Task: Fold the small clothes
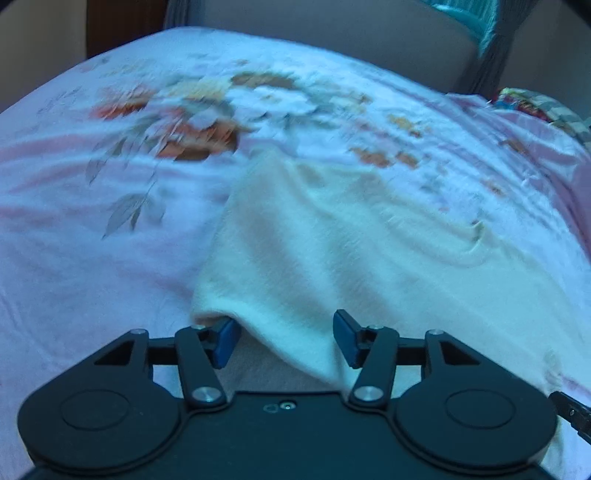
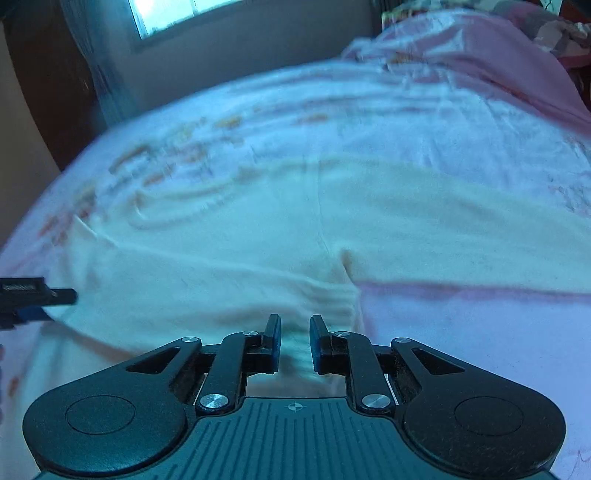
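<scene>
A cream-white small garment [image 1: 332, 236] lies spread on a floral bedsheet [image 1: 92, 280]. My left gripper [image 1: 286, 326] sits at its near left corner with its blue pads [image 1: 345, 338] wide apart. A loose fold of the garment drapes between them and neither pad presses on it. In the right wrist view the same garment [image 2: 221, 251] shows a centre seam and a ribbed hem [image 2: 332, 306]. My right gripper [image 2: 294, 326] stands at that hem, its jaws a narrow gap apart, with cloth in the gap but not pinched. The left gripper's tip [image 2: 40, 295] shows at the left edge.
The bedsheet [image 2: 461, 332] continues to the right of the garment. A pink blanket [image 2: 498, 62] is bunched at the far right. A wall and a window [image 2: 177, 14] lie beyond the bed's far edge. A patterned cloth [image 1: 543, 107] lies at the far right.
</scene>
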Demonstrator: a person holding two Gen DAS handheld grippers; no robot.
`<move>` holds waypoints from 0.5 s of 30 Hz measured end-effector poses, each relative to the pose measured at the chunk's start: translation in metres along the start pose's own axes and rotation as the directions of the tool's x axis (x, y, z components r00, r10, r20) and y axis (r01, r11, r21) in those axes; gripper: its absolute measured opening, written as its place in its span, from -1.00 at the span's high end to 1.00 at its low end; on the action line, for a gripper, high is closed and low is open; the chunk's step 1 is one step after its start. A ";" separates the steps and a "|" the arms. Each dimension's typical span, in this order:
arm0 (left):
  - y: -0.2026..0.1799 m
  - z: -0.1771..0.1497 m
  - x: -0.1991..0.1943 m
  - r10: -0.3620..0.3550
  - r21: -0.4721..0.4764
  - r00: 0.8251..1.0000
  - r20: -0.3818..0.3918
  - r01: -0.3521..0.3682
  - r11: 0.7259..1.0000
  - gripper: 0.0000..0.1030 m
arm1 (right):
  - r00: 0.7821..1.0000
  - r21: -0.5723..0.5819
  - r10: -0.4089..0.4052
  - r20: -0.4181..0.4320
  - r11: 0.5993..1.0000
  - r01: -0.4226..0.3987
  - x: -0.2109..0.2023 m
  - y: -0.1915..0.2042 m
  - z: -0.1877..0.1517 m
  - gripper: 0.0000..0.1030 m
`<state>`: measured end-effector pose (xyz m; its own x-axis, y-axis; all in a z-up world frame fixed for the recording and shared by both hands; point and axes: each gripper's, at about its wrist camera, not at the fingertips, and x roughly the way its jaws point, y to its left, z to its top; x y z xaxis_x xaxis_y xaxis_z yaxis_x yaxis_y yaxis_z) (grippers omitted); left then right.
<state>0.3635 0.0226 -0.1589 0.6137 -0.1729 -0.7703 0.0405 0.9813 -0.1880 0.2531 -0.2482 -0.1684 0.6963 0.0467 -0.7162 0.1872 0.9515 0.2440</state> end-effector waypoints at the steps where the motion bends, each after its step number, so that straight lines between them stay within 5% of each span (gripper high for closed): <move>1: -0.005 0.007 0.002 0.005 0.024 1.000 0.010 -0.005 1.000 -0.06 | 1.000 -0.007 -0.008 0.005 1.000 0.008 0.000 0.002 0.000 0.59; 9: 0.005 0.063 0.065 -0.019 -0.071 0.997 -0.074 0.014 0.997 -0.05 | 0.997 -0.066 -0.024 -0.069 0.998 0.020 0.024 0.002 -0.012 0.48; 15: 0.035 0.023 0.020 -0.058 -0.106 0.995 -0.082 0.049 0.993 -0.02 | 0.997 -0.128 -0.034 -0.072 0.991 0.025 0.022 0.008 -0.013 0.47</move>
<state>0.3953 0.0556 -0.1663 0.5439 -0.2360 -0.8053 -0.0130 0.9571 -0.2893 0.2611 -0.2357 -0.1908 0.6379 0.0357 -0.7693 0.1142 0.9835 0.1404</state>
